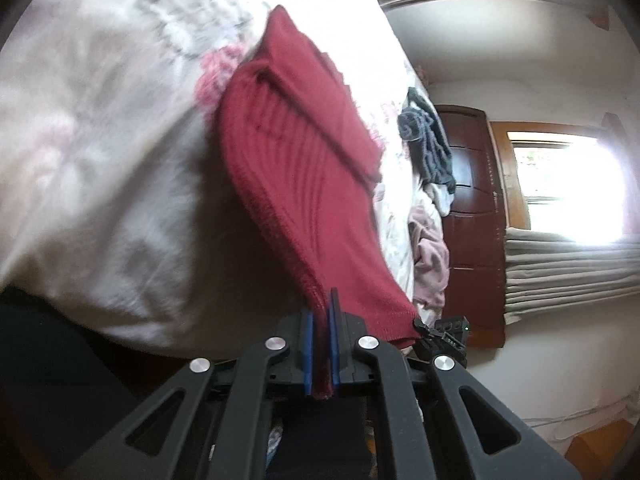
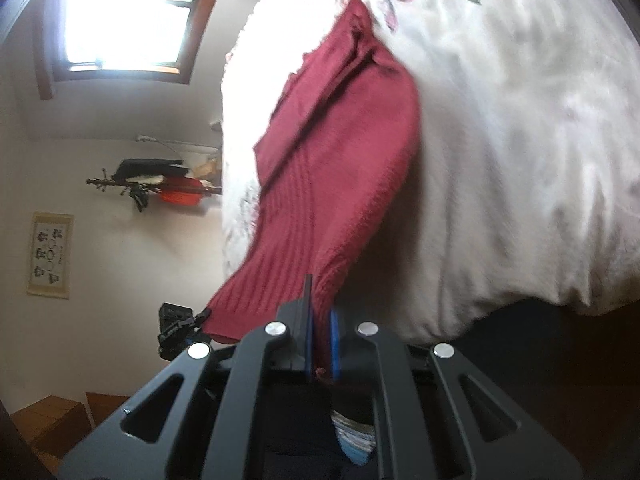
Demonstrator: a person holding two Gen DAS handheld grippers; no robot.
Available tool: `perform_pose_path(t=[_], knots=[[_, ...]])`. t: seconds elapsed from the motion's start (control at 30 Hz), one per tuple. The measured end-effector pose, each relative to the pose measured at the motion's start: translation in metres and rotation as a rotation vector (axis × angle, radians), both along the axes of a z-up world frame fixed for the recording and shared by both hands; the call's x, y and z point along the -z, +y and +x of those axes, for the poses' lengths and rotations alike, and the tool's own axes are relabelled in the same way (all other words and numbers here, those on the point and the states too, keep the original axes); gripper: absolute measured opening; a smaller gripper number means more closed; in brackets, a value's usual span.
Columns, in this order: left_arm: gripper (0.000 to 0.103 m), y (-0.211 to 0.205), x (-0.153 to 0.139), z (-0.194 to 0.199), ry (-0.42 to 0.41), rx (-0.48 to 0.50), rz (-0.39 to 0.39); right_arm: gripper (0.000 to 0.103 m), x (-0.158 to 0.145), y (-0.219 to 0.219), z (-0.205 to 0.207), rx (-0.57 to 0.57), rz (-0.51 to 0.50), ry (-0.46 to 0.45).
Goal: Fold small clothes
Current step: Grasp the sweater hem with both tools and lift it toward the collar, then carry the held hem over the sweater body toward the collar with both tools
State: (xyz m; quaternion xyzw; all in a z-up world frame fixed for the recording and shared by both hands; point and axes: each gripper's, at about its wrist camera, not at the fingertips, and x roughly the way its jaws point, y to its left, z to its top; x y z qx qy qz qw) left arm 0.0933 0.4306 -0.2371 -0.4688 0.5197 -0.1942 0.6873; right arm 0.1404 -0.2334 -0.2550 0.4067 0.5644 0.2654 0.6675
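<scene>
**Red knit held by two corners over the bed edge**

The left gripper (image 1: 322, 330) has its jaws closed tight on one near corner of the red knit garment (image 1: 304, 160), the fabric pinched between the blue pads (image 1: 307, 344). The right gripper (image 2: 320, 336) is clamped the same way on the other near corner of the garment (image 2: 340, 152). The far part of the garment lies on the bed (image 1: 100, 160), close to its near edge, and the near part is lifted off it, spanning towards both grippers.

The main risk is slip: only a thin hem sits in each pinch, and a heavy knit could pull free if the grippers move apart or lift fast. Uneven travel would skew the fold, and the far part could drag across the bedspread and bunch up.

The garment is ribbed, thick and soft, with a stitched hem; a folded flap, possibly a sleeve, lies across its upper part. The bedspread is pale, floral and rumpled. A pile of other clothes (image 1: 430, 148) sits farther along the bed.
</scene>
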Motion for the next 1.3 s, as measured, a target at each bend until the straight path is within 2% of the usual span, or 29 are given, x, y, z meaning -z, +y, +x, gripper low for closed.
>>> perform_pose_path(t=[0.27, 0.47, 0.57, 0.83, 1.07, 1.1, 1.2, 1.23, 1.27, 1.3], knots=[[0.006, 0.013, -0.016, 0.042, -0.018, -0.035, -0.040, 0.005, -0.024, 0.001, 0.044, 0.037, 0.051, -0.044], [0.006, 0.027, -0.007, 0.092, 0.005, -0.083, -0.080, 0.005, -0.023, 0.003, 0.096, 0.080, 0.067, -0.029], [0.006, 0.034, 0.001, 0.118, 0.021, -0.100, -0.090, 0.005, -0.016, 0.005, 0.125, 0.101, 0.062, -0.009], [0.006, 0.052, 0.032, 0.196, 0.086, -0.131, -0.057, 0.005, 0.011, 0.011, 0.205, 0.112, 0.021, 0.043], [0.006, 0.059, 0.068, 0.257, 0.149, -0.128, -0.010, 0.006, 0.054, 0.029, 0.270, 0.095, -0.053, 0.110], [0.006, 0.060, 0.073, 0.262, 0.157, -0.131, -0.006, 0.006, 0.059, 0.033, 0.276, 0.093, -0.061, 0.117], [0.007, 0.065, 0.088, 0.275, 0.177, -0.144, -0.021, 0.019, 0.069, 0.032, 0.291, 0.115, -0.072, 0.133], [0.013, 0.067, 0.090, 0.276, 0.177, -0.152, -0.024, 0.030, 0.070, 0.030, 0.295, 0.132, -0.071, 0.134], [0.019, 0.070, 0.091, 0.278, 0.170, -0.163, -0.025, 0.035, 0.069, 0.026, 0.298, 0.148, -0.073, 0.127], [0.022, 0.075, 0.090, 0.277, 0.153, -0.183, -0.031, 0.035, 0.067, 0.022, 0.301, 0.158, -0.075, 0.116]])
